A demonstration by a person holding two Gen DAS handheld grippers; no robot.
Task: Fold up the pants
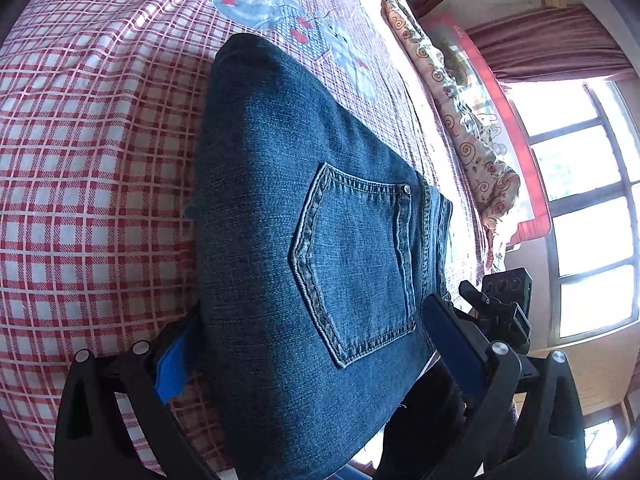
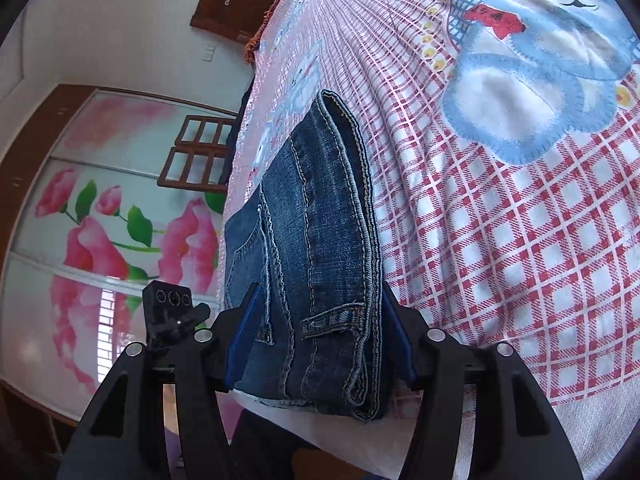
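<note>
The jeans lie folded into a compact block on the checked bedsheet, near edge at the near side of the bed, long axis running straight away from me toward the far end. Back pocket faces up, on the right half of the block. In the right wrist view the waistband and stacked layers show edge-on, a belt loop at the near end. My left gripper straddles the near edge: left pad beside the left margin, right pad at the right margin. Spread wide, roughly the block's width; I cannot tell whether the pads press the denim. My right gripper has its jaws either side of the waistband stack, pads against the cloth on both sides, apparently gripping it. Judgement: both grippers sit at the same near end, so the remaining length lies wholly forward of the fingers. Any further fold would carry this near end away from me along that axis. The right gripper has the firmer purchase.
</note>
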